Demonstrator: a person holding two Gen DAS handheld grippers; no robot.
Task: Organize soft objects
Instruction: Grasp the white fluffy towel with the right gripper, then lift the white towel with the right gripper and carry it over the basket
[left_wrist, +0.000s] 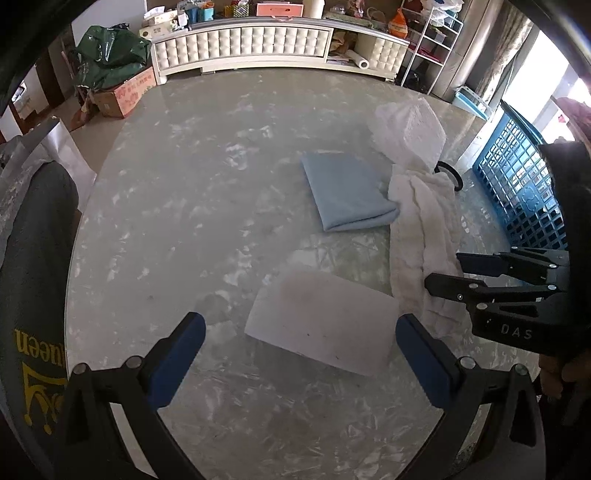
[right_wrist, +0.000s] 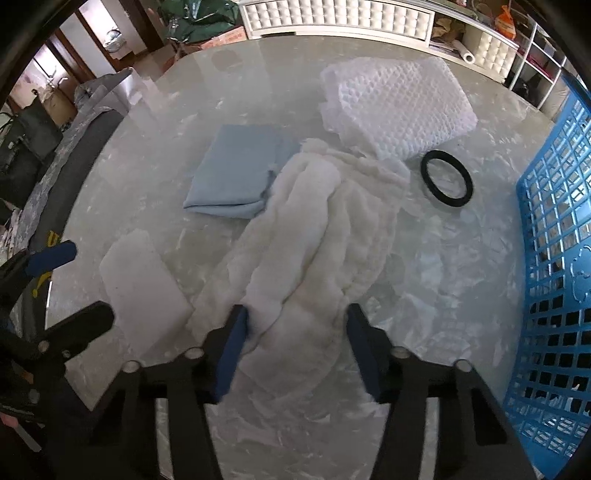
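A white foam pad (left_wrist: 325, 317) lies on the marble table just ahead of my open left gripper (left_wrist: 299, 332); it shows at the left in the right wrist view (right_wrist: 144, 284). A fluffy white towel (right_wrist: 314, 236) lies crumpled in the middle, its near end between the spread fingers of my open right gripper (right_wrist: 295, 325); it also shows in the left wrist view (left_wrist: 421, 236). A folded light-blue cloth (right_wrist: 240, 170) (left_wrist: 347, 192) lies beyond. A white bubble-textured pad (right_wrist: 395, 107) (left_wrist: 410, 129) lies at the far side.
A blue plastic basket (right_wrist: 554, 258) (left_wrist: 517, 184) stands at the table's right edge. A black ring (right_wrist: 447, 181) lies near the bubble pad. A white cabinet (left_wrist: 258, 44) and clutter stand beyond the table (left_wrist: 166, 221). A dark chair back (left_wrist: 33, 258) is at the left.
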